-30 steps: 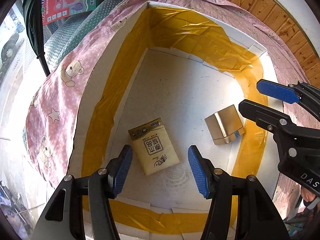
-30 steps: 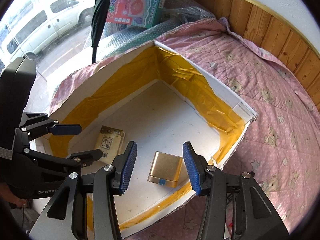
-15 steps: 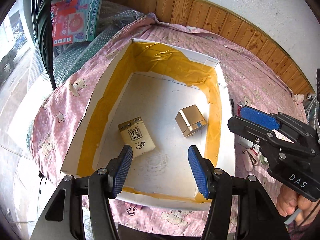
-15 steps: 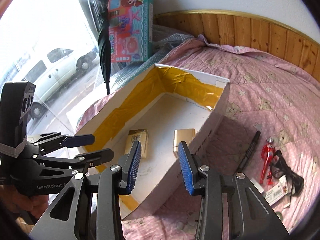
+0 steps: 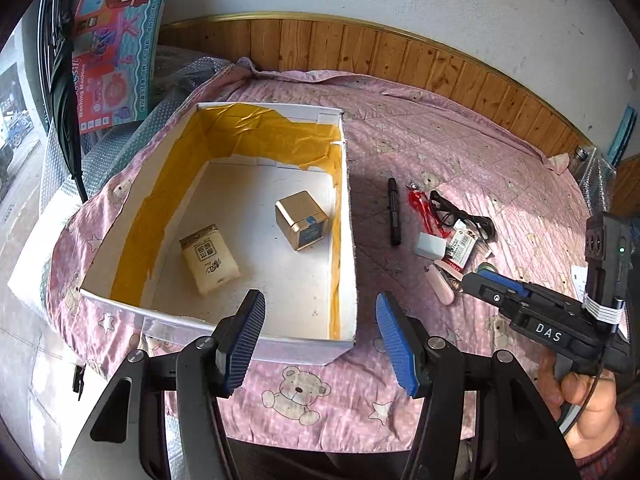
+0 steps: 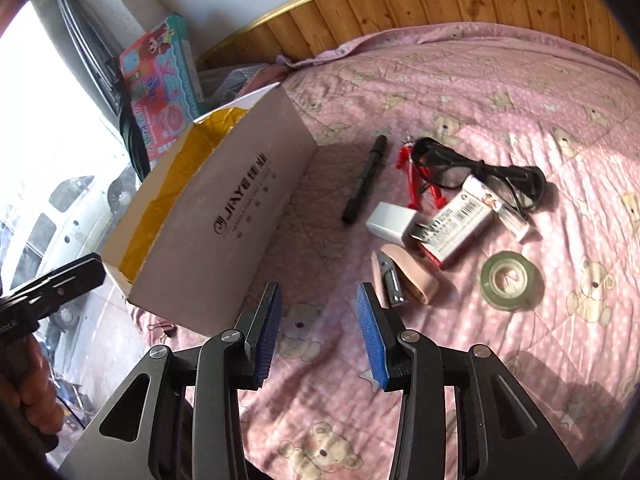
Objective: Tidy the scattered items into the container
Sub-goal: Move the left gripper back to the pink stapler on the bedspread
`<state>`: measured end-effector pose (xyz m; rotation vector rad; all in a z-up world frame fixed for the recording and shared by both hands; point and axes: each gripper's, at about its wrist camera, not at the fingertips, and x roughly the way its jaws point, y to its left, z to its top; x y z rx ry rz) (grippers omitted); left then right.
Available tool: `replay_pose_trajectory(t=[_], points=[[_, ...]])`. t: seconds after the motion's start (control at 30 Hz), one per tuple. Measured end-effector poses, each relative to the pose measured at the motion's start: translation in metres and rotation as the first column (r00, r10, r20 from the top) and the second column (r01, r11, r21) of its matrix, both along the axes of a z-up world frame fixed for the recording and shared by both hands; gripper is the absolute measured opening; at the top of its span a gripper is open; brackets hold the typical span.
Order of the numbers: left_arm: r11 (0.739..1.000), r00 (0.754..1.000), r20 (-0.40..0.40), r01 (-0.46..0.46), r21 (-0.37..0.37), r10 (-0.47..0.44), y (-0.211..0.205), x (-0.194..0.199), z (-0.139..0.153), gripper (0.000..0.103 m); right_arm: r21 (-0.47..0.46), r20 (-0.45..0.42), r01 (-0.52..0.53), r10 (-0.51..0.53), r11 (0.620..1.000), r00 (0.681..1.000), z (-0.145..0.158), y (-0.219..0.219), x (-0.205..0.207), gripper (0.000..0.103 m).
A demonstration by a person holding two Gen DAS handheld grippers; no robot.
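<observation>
In the right wrist view, the blue-padded fingers of the right gripper are seen parted to a moderate gap with nothing between them, poised over the pink bear-print quilt. A second ago these fingers were spread over the gold metal cube inside the white cardboard box lined with yellow tape; they have since been drawn back and swung to the box's 3 o'clock side. The cube and the beige tissue pack are thus judged as delivered, and a fresh pick is judged to be beginning.

The remaining scatter lies at 12 to 2 o'clock from the fingers: a pink stapler nearest, a white charger block, a black marker pen, a silver barcoded packet, black glasses, a red figure and a clear tape roll.

The left gripper has been raised clear above the box's near wall, fingers wide apart and empty. Each tool is gripped by a hand at its rear handle.
</observation>
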<state>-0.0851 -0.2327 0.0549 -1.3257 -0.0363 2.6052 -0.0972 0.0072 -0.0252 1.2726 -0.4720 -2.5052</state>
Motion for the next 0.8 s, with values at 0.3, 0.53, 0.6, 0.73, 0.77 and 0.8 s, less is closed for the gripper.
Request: replay_pose_trajectory(t=[0.3, 0.53, 0.6, 0.73, 0.77, 0.8], points=[[0.996, 0.998, -0.009, 0.059, 0.060, -0.058, 0.035, 0.022, 0.007, 0.061, 0.006, 0.011, 0.118, -0.118, 0.993, 0.993, -0.028, 0.033, -0.006, 0.042], [0.997, 0.999, 0.003, 0.040, 0.069, -0.040, 0.037, 0.021, 0.003, 0.061, 0.037, 0.092, 0.094, -0.097, 0.995, 0.991, -0.058, 0.030, -0.034, 0.026], [0.997, 0.999, 0.006, 0.037, 0.070, -0.037, 0.037, 0.022, 0.003, 0.061, 0.062, 0.046, 0.058, -0.061, 0.996, 0.997, -0.051, 0.018, -0.033, 0.026], [0.997, 1.000, 0.016, 0.025, 0.075, -0.026, 0.036, 0.021, 0.000, 0.061, 0.141, -0.058, -0.085, 0.094, 0.986, 0.994, -0.036, -0.020, -0.023, 0.023], [0.997, 1.000, 0.018, 0.022, 0.077, -0.023, 0.035, 0.021, -0.001, 0.061, 0.150, -0.075, -0.120, 0.132, 0.981, 0.988, -0.034, -0.027, -0.020, 0.023], [0.997, 1.000, 0.020, 0.021, 0.079, -0.022, 0.035, 0.020, -0.001, 0.061, 0.155, -0.089, -0.141, 0.156, 0.978, 0.984, -0.033, -0.033, -0.017, 0.023]])
